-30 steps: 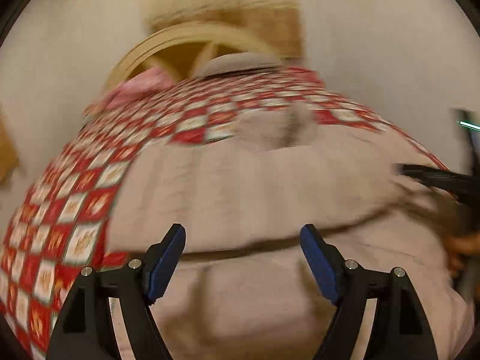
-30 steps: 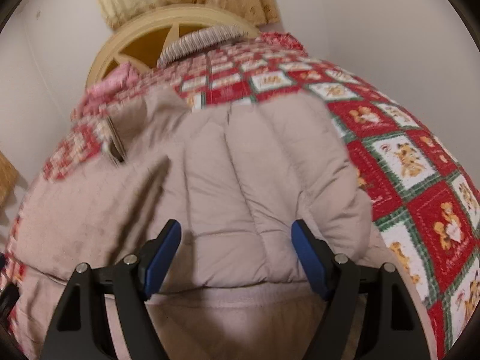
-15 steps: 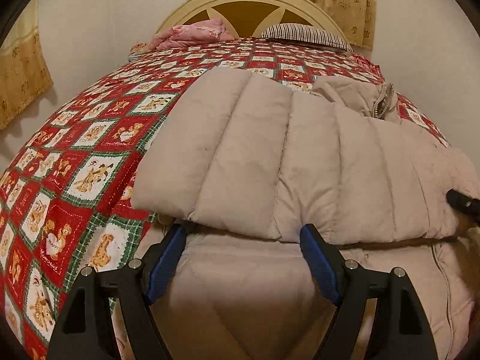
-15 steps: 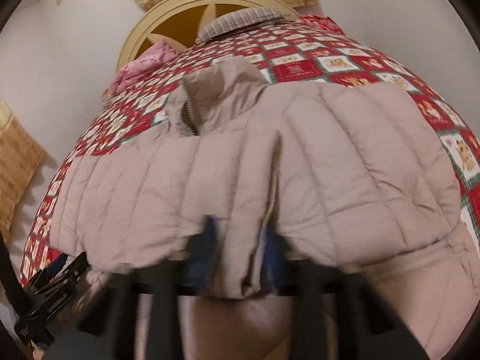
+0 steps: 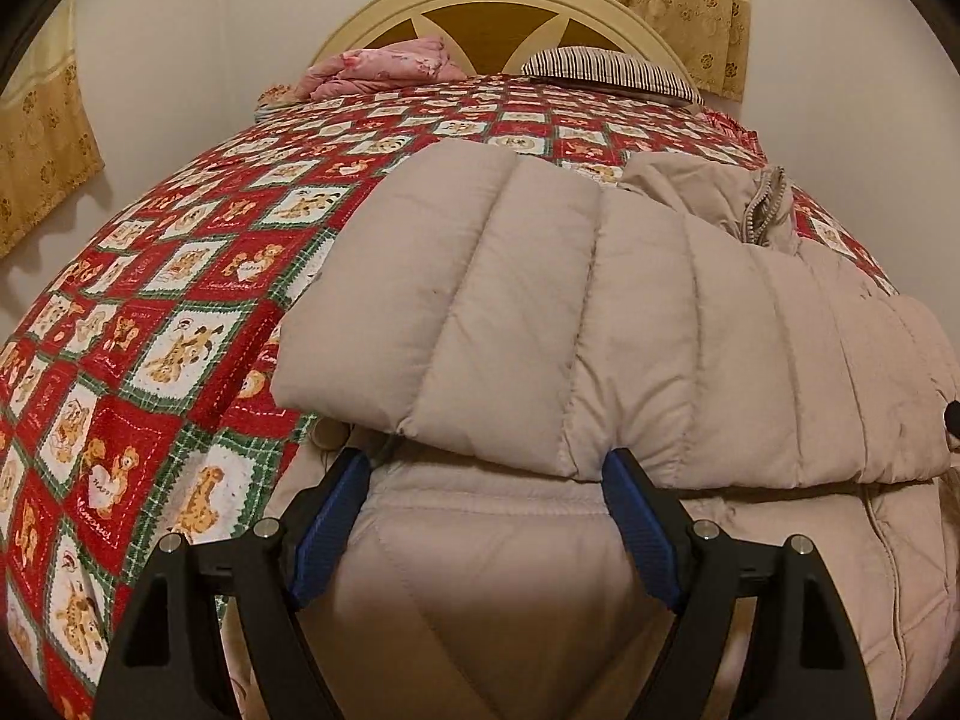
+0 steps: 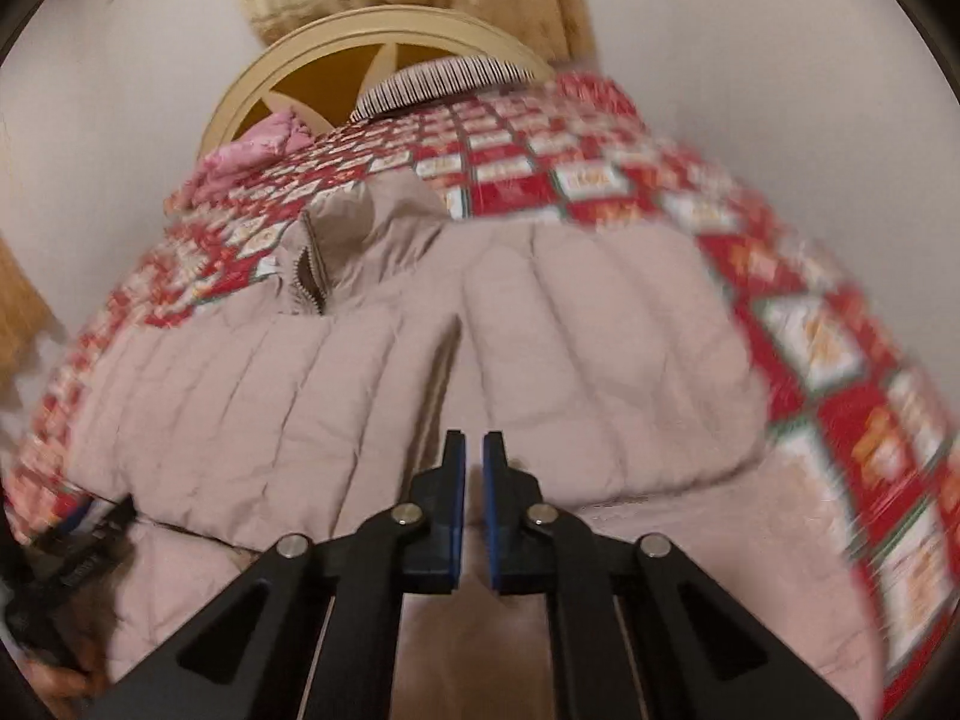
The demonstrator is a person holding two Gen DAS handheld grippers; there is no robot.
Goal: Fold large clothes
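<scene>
My left gripper (image 5: 483, 516) sits with jaws spread wide and nothing between them, low over the beige puffer jacket (image 5: 630, 324), right at the edge of its folded-over top layer. My right gripper (image 6: 474, 498) has its blue pads (image 6: 456, 510) nearly together with only a thin gap, and I can't tell if any fabric is pinched, since the view is blurred. The jacket lies on the red patchwork quilt (image 5: 150, 348), collar toward the headboard (image 5: 498, 6), with a pink bundle (image 5: 390, 66) and striped pillow (image 5: 612, 69) beyond it.
</scene>
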